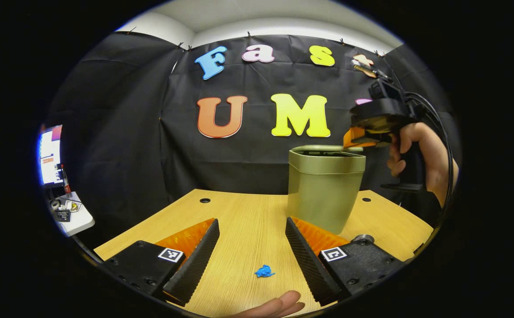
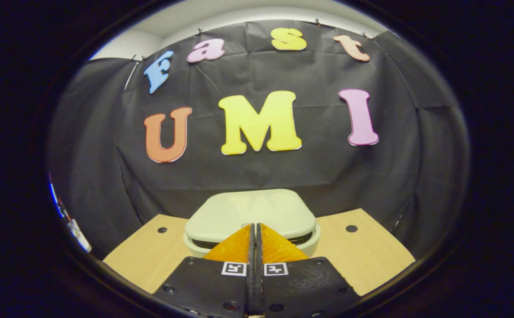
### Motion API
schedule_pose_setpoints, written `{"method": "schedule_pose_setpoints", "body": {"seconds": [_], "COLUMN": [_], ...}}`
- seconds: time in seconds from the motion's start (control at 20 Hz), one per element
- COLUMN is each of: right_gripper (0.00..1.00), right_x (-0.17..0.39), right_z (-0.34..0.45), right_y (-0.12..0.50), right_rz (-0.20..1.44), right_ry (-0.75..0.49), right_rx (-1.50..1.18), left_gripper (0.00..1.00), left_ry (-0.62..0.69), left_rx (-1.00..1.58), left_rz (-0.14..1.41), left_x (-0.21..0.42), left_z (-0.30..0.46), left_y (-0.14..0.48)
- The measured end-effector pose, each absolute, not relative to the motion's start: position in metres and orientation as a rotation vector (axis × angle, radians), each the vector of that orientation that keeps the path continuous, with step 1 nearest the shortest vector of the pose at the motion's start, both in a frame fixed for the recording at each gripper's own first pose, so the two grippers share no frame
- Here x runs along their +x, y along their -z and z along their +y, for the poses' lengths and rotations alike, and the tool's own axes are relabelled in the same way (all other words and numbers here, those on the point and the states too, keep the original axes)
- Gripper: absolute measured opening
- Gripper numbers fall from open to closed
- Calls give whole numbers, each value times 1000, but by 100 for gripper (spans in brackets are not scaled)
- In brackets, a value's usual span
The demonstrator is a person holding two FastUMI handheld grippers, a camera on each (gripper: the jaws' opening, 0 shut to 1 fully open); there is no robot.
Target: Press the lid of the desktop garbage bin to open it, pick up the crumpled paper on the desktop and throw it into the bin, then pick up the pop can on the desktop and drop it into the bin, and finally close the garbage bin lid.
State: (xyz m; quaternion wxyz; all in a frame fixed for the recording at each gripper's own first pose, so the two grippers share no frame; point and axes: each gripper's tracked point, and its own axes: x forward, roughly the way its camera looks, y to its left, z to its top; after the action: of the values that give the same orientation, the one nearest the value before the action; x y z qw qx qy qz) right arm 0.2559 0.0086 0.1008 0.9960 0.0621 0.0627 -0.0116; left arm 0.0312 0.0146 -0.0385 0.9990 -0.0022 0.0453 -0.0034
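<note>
Left gripper view: left claw (image 1: 251, 240) spread wide, fingers apart, gripping nothing, hovering low over the wooden tabletop (image 1: 243, 212). Small blue crumpled paper (image 1: 264, 271) lying on the tabletop between the two fingers, toward their near ends, touching neither. Fingertips of a bare hand (image 1: 279, 304) at the bottom edge, just behind the paper. Garbage bin (image 1: 324, 187) standing upright ahead and to the right of this claw, its base just beyond the right finger's tip. Right claw (image 1: 354, 140) seen farther off, held in a person's hand (image 1: 416, 161), poised at the bin's top rim on the far right side; contact with the lid not clear from this angle. Round cable holes in the tabletop on either side of the bin. Beyond the tabletop's left edge, a side table (image 1: 73, 218) with a lit screen (image 1: 51, 154) and small clutter.

Right gripper view: right claw (image 2: 254, 236) closed, fingers pressed together with nothing between them. Fingertips directly over the front edge of the pale bin lid (image 2: 250, 212), at or just above its surface; touching or not, cannot tell. Lid lying flat, with a dark slit visible beneath its front rim. Bin immediately ahead of and below the claw, wooden tabletop (image 2: 363, 251) spreading to both sides.
</note>
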Motion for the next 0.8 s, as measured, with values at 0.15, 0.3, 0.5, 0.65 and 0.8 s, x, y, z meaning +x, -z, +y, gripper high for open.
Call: {"method": "schedule_pose_setpoints", "body": {"seconds": [0.15,0.3,0.5,0.65,0.8], "right_gripper": [0,0,2,24,27], "right_x": [239,218,188,164,136], "right_z": [-2,-2,-10,-18,-20], "right_y": [-118,-131,-141,-131,-124], "right_rz": [78,37,-6,20,31], "right_ry": [24,-6,5,38,54], "right_rx": [138,119,33,57,47], "left_gripper": [97,97,97,97,97], "left_ry": [9,6,4,8,17], "left_rx": [-5,-8,-9,-2,-4], "left_rz": [90,93,97,108,99], "left_x": [31,32,35,35,35], "left_z": [15,18,18,17,17], "left_y": [38,39,40,44,42]}}
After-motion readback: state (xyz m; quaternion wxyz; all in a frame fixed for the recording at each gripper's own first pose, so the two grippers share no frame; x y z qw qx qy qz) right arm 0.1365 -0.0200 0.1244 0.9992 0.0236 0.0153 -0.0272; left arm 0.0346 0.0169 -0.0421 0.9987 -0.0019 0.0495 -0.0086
